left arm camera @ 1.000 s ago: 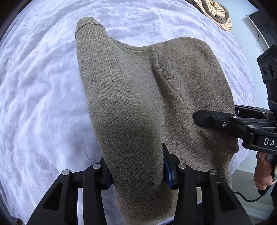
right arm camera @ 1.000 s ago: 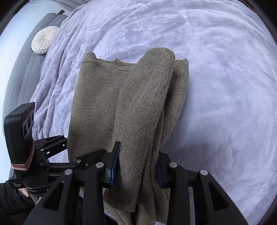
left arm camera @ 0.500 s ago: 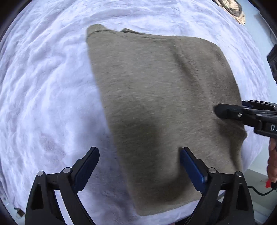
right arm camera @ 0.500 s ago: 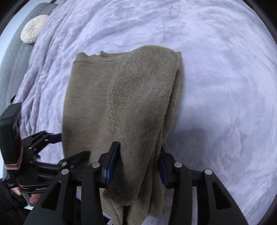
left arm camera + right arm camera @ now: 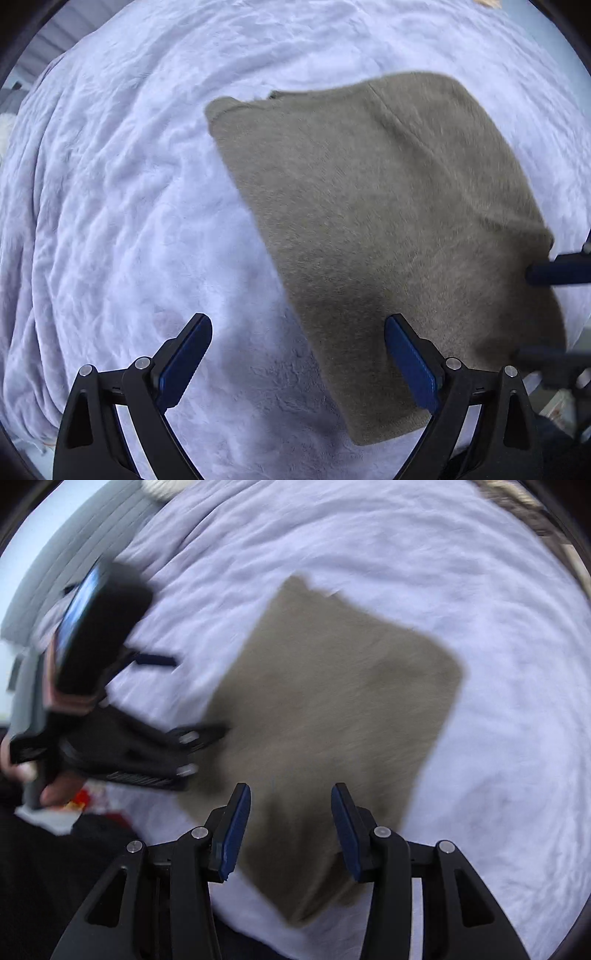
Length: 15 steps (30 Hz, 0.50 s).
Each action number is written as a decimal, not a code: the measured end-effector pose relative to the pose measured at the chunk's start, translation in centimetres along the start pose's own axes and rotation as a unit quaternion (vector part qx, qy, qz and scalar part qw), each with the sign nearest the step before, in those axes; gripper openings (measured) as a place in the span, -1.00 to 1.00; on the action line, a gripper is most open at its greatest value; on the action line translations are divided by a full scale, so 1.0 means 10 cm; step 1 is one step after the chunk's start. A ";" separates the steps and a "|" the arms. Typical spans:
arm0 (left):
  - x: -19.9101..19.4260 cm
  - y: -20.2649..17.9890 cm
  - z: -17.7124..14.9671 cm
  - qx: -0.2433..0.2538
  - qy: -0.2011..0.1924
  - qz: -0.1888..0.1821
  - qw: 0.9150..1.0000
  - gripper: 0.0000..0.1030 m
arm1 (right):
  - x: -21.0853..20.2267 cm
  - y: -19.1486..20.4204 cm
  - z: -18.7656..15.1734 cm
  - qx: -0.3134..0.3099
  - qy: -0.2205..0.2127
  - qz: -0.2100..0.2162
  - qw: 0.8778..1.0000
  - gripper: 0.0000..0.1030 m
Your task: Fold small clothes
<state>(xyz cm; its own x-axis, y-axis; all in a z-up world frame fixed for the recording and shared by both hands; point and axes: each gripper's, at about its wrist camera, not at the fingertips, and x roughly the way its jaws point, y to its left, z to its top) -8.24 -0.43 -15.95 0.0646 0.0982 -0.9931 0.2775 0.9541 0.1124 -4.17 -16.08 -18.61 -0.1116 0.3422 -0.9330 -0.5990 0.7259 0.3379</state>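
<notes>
An olive-brown knit sweater (image 5: 388,236) lies folded flat on the lilac blanket (image 5: 122,229); it also shows in the right wrist view (image 5: 332,716) as a blurred rectangle. My left gripper (image 5: 297,354) is wide open and empty, above the sweater's left edge, its right finger over the cloth. My right gripper (image 5: 290,827) is open and empty above the sweater's near edge. In the right wrist view the left gripper (image 5: 177,738) appears at the sweater's left side. In the left wrist view the right gripper's dark fingers (image 5: 557,271) show at the far right.
The blanket (image 5: 498,664) covers the bed all round the sweater. A grey quilted headboard (image 5: 74,546) and a pale round cushion (image 5: 166,485) lie at the upper left of the right wrist view. The bed's edge runs along the bottom of both views.
Both grippers opened and let go of the sweater, the left first, then the right. The sweater now lies flat. Both grippers have pulled back and up; the right view is motion-blurred.
</notes>
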 end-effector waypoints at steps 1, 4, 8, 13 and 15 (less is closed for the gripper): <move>0.03 -0.04 0.00 0.001 0.003 0.003 1.000 0.85 | 0.13 0.02 -0.03 -0.009 0.020 -0.020 1.000 -0.05; 0.12 -0.05 0.02 0.000 0.011 -0.011 1.000 0.91 | 0.44 -0.12 -0.17 0.004 0.060 -0.053 0.997 -0.06; 0.13 -0.08 0.09 0.011 0.007 -0.015 1.000 0.78 | 0.47 -0.24 -0.25 0.022 0.065 -0.047 0.997 -0.07; -0.03 -0.06 0.28 0.017 -0.021 -0.018 0.999 0.49 | 0.19 -0.20 -0.06 0.014 0.030 -0.051 0.998 -0.06; -0.01 0.03 0.41 -0.004 -0.022 -0.023 0.999 0.49 | 0.08 -0.26 0.08 0.024 0.007 -0.055 0.998 -0.05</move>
<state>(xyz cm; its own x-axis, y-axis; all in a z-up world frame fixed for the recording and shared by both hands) -4.27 -1.25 -15.64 0.0948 0.0425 -0.9946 0.2739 0.9594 0.0671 -2.12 -17.18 -20.17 -0.0592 0.2511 -0.9661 -0.5694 0.7865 0.2393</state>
